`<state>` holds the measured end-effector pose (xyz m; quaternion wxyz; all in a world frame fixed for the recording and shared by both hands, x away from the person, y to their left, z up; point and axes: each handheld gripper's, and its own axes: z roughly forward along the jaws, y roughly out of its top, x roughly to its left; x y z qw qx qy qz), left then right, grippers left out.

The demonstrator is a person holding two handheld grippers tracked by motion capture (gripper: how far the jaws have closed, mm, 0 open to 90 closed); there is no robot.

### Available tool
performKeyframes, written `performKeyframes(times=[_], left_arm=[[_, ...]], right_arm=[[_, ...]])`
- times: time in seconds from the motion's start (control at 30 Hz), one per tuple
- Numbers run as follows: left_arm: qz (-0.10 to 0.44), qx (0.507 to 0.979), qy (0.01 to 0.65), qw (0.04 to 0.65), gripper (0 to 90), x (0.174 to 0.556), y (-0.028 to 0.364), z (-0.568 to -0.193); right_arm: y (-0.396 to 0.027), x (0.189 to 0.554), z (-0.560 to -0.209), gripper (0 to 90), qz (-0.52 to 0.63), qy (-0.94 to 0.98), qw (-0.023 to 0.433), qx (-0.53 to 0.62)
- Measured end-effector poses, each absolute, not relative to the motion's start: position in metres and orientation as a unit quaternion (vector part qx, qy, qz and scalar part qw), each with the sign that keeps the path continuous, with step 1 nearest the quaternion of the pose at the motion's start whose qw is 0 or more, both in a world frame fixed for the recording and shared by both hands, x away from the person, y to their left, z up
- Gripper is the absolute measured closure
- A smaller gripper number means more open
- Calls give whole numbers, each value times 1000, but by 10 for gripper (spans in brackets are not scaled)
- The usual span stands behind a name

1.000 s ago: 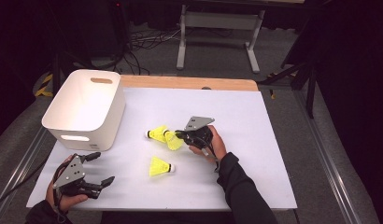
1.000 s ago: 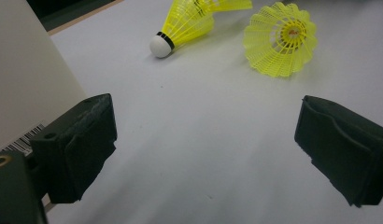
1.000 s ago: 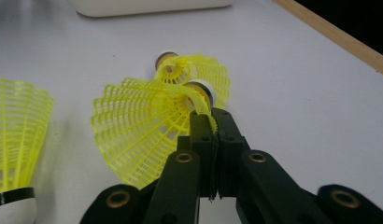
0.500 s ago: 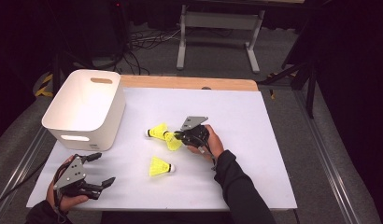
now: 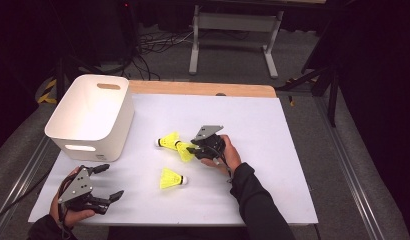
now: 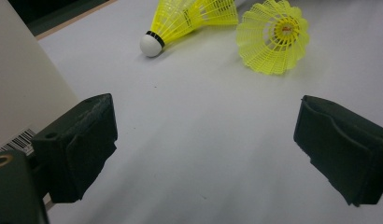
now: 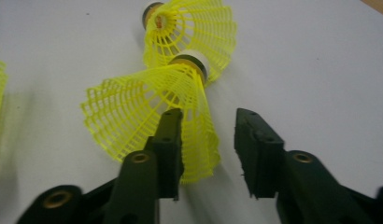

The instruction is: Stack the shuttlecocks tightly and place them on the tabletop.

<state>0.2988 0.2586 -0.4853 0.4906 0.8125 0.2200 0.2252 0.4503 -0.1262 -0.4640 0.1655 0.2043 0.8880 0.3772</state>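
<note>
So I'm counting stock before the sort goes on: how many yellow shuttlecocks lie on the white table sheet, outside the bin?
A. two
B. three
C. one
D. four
B: the high view shows a shuttlecock lying on the sheet, a second shuttlecock touching it at the right gripper, and a third shuttlecock alone nearer the person, all outside the white bin.

no legible text, barcode label [image 6: 14, 141] (unreadable)
</note>
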Motion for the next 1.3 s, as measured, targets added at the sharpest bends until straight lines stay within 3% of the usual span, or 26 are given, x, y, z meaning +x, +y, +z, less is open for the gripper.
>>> performKeyframes(times=[0.23, 0.43, 0.57, 0.73, 0.93, 1.13, 1.27, 1.3], left_arm=[[229, 812, 219, 490, 67, 299, 259, -484], [231, 811, 221, 490, 65, 297, 260, -484], [230, 814, 219, 486, 65, 297, 259, -484], [230, 812, 221, 489, 65, 299, 258, -485], [227, 814, 219, 488, 66, 299, 258, -486], [225, 815, 219, 486, 66, 299, 257, -486], [224, 815, 219, 487, 67, 299, 258, -486], [224, 815, 219, 487, 67, 299, 258, -486]], right_arm=[[-140, 423, -450, 551, 402, 866, 185, 232], [-130, 398, -442, 604, 406, 876, 150, 213], [-121, 401, -449, 595, 400, 877, 133, 228], [-111, 414, -460, 489, 405, 865, 89, 281], [-107, 422, -462, 465, 397, 859, 93, 309], [-96, 423, -463, 522, 387, 865, 102, 301], [-86, 425, -464, 691, 372, 869, 123, 303], [-86, 425, -464, 691, 372, 869, 123, 303]])
